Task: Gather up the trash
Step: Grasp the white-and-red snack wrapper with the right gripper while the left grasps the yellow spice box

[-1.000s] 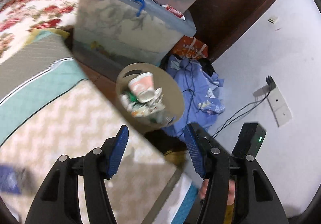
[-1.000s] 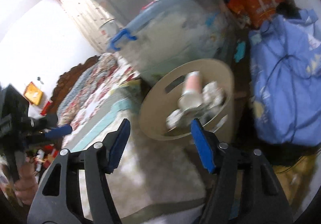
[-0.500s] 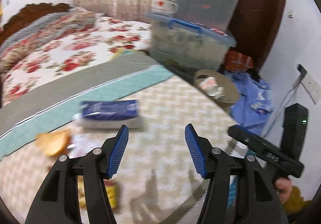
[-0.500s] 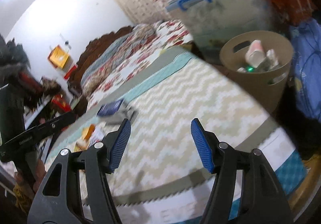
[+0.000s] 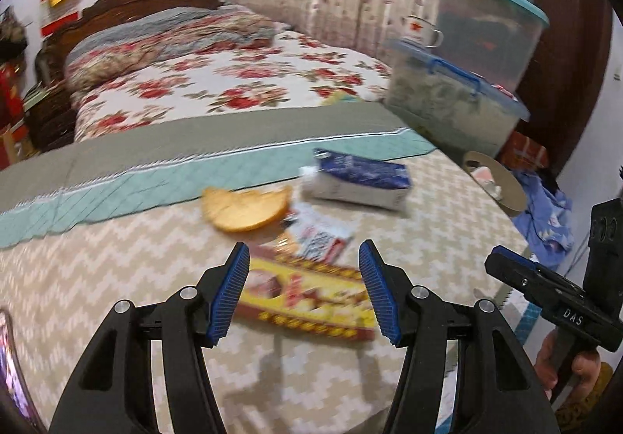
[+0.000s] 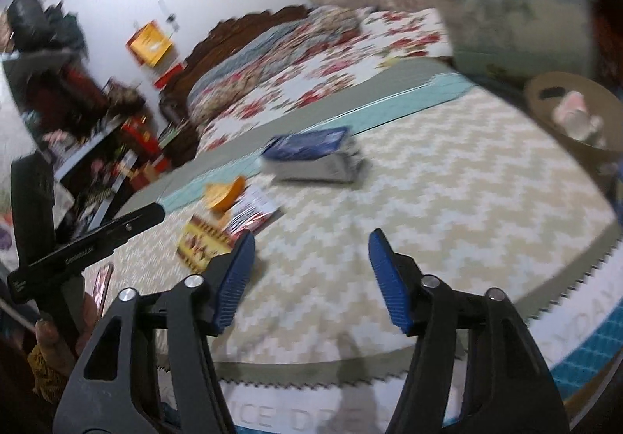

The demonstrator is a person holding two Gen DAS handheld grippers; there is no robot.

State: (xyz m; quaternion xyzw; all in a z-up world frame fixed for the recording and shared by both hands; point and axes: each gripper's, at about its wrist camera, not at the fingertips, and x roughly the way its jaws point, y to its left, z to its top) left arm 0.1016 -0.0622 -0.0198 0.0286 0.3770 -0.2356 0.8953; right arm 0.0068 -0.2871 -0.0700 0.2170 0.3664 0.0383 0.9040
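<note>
Trash lies on a zigzag mat (image 5: 447,216): a yellow-red snack box (image 5: 307,297), a white-red wrapper (image 5: 323,235), an orange peel (image 5: 245,206) and a blue-grey tissue pack (image 5: 358,181). My left gripper (image 5: 305,288) is open and empty, just above the snack box. My right gripper (image 6: 311,272) is open and empty over bare mat, right of the snack box (image 6: 202,241), wrapper (image 6: 253,214) and peel (image 6: 226,194). The tan trash bin (image 6: 572,111) holds cups and paper at the mat's far right; it also shows in the left wrist view (image 5: 498,185).
A bed with a floral cover (image 5: 233,76) lies behind the mat. Stacked clear storage boxes (image 5: 467,83) stand beside the bin. Blue cloth (image 5: 545,216) lies on the floor by the bin. A phone (image 6: 103,284) lies at the mat's left. Cluttered shelves (image 6: 97,146) stand far left.
Both grippers swung away from the trash bin and back over the mat. The left one now hovers at the snack box. Both stay open and empty.
</note>
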